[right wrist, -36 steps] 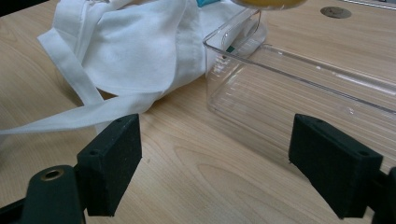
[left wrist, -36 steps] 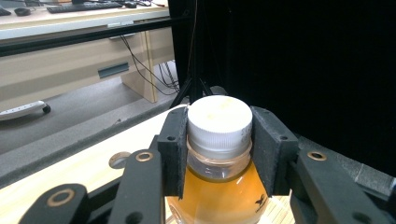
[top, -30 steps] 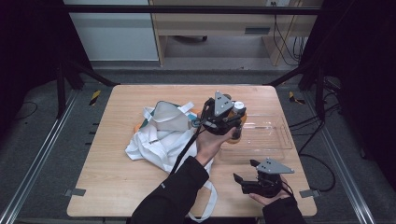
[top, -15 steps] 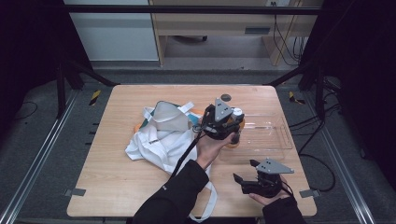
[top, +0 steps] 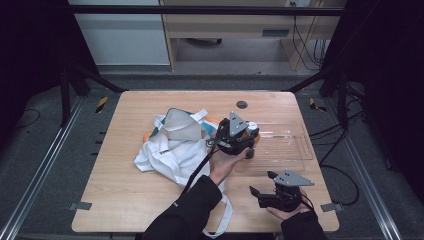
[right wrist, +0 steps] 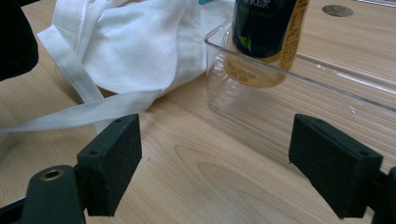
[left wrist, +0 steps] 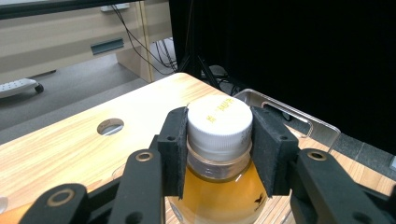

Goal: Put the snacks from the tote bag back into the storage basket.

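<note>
Amber drink bottle [left wrist: 219,186] clamped in left tongs [left wrist: 219,140], over clear tray [top: 295,147]

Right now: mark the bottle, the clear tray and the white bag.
bottle [left wrist: 219,122]: left gripper view, on its white cap.
clear tray [top: 285,145]: high view, on its bare floor.
white bag [right wrist: 144,42]: right gripper view, on its cloth body.
</note>
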### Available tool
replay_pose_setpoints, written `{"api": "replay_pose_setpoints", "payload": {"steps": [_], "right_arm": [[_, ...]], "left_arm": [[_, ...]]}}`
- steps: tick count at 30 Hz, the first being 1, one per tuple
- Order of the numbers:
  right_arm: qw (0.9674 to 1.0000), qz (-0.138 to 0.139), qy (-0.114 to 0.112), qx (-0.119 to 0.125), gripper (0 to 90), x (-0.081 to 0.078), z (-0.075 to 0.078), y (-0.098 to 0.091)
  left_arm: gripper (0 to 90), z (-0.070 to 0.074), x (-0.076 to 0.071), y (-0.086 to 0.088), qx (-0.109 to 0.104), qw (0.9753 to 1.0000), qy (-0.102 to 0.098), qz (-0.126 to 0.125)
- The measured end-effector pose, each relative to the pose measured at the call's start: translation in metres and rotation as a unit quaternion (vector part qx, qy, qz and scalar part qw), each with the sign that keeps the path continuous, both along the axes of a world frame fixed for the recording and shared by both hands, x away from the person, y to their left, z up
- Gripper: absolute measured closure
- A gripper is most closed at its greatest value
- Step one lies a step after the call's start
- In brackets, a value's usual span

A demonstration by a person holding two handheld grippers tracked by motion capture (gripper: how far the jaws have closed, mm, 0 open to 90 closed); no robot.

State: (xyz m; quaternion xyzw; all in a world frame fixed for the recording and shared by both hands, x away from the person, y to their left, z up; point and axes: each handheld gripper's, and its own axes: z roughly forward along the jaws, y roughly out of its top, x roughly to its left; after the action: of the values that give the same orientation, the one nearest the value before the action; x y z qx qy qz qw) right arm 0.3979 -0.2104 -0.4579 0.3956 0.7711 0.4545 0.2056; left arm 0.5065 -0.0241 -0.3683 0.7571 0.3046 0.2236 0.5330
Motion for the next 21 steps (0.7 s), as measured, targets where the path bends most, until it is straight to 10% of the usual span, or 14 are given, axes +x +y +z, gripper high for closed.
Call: {"api": "replay_pose_setpoints", "payload": {"steps": [21], "right_arm": [[1.0000,0.000,0.001,-0.003,17.5,0.000,0.000,0.001]], "left_arm": [[58.5,-0.022,0.000,0.005,0.013,0.9998,0.017,0.002]]}}
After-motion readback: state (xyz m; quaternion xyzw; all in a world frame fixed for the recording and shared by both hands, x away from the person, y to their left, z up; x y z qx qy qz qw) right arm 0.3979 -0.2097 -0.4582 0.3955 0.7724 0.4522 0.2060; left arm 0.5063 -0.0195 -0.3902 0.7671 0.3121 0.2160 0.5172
